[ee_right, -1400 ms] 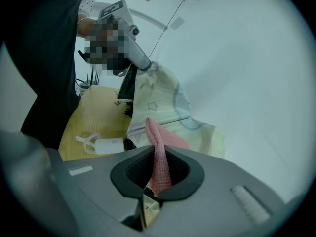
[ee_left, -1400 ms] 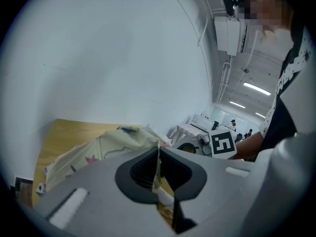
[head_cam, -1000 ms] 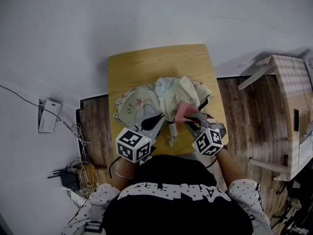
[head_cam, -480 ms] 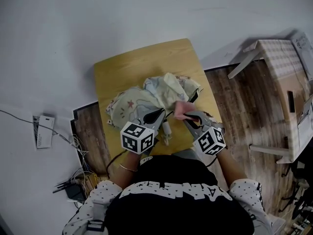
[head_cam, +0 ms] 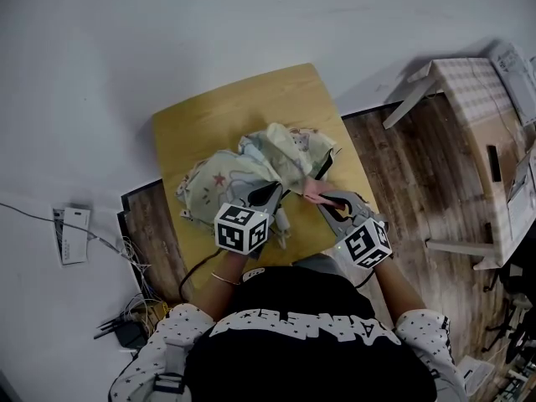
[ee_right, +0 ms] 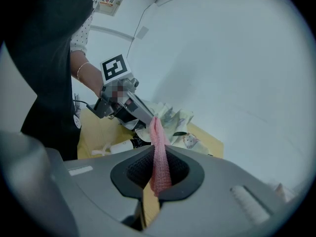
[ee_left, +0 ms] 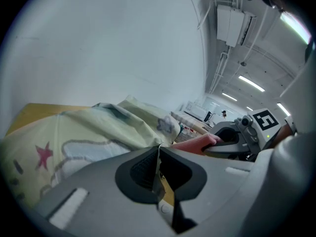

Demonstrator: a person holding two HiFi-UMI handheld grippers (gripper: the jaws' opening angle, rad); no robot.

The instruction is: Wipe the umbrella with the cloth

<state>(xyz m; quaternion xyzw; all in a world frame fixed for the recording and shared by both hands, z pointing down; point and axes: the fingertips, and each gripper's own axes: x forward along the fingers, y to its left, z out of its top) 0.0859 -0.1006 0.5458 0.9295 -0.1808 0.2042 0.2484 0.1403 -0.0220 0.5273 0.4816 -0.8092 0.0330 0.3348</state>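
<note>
**Speaker 1:** Wood-plank floor (head_cam: pixel 402 182) and a plain white wall (head_cam: pixel 167 23) frame a small yellow wooden bench (head_cam: pixel 218 111), seen from above the person's head. What lies on it?

**Speaker 2:** A crumpled, pale green fabric umbrella (head_cam: pixel 226 174) printed with a red star and cartoon shapes. It is heaped across the middle of the bench and reaches toward the edge nearest the person. A white handle-like piece (ee_right: pixel 118 146) lies on the bare wood just beside it.

**Speaker 1:** And the tools?

**Speaker 2:** The left gripper (head_cam: pixel 272 193) points into the near side of the umbrella. Its fingers (ee_left: pixel 103 191) are pressed together on a thin edge of the canopy fabric. The right gripper (head_cam: pixel 325 199) sits just to the right, near the bench's right edge.

**Speaker 1:** What does that one carry?

**Speaker 2:** A narrow strip of pink knitted cloth (ee_right: pixel 158 137). Its fingers (ee_right: pixel 217 181) are clamped on the strip, which stands up out of them.

**Speaker 1:** Does the cloth meet the umbrella?

**Speaker 2:** Its free end is right beside the canopy's folds, between the two grippers. I cannot tell whether it touches them.

**Speaker 1:** Anything else?

**Speaker 2:** A cardboard box (head_cam: pixel 481 99) stands on the floor, well to the right.
</note>
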